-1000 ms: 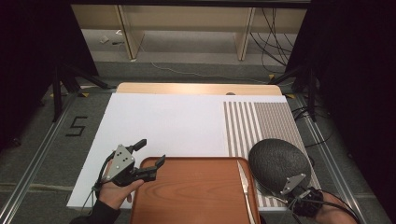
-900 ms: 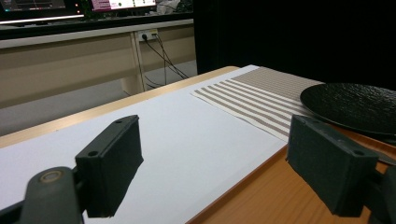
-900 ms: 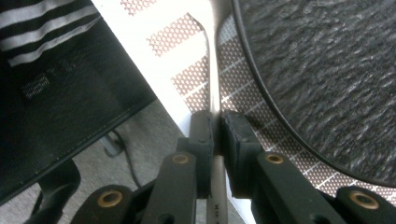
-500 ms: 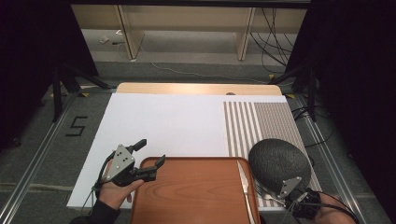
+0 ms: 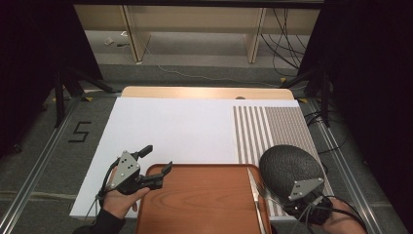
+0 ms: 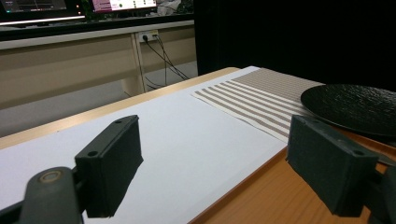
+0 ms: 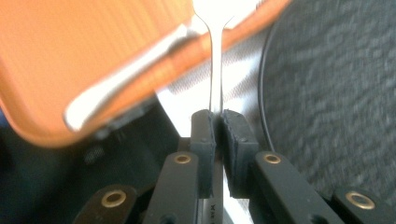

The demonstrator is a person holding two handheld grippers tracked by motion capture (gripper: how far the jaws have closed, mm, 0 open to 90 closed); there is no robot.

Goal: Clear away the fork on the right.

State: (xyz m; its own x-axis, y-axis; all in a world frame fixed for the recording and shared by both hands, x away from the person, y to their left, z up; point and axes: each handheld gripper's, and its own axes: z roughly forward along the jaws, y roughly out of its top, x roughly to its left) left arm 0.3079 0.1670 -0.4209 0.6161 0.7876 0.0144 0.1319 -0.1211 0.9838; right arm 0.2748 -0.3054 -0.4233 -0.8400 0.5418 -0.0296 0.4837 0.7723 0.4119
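Fork, tines cut off, in right gripper

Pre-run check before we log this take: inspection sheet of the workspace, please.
Surface: table with white sheet; striped mat at its right.
Job's things: fork clamped in right tongs, its head over the wooden tray; knife on the tray's right edge; dark plate on the mat.
Clutter: nothing seen.
Grippers: left tongs open, straddling the tray's far left corner, holding nothing; right tongs shut on the fork's handle.
Cables: bundle on the floor beyond the table; more at the right.
Surroundings: shelving behind, black curtains, floor mark "5".
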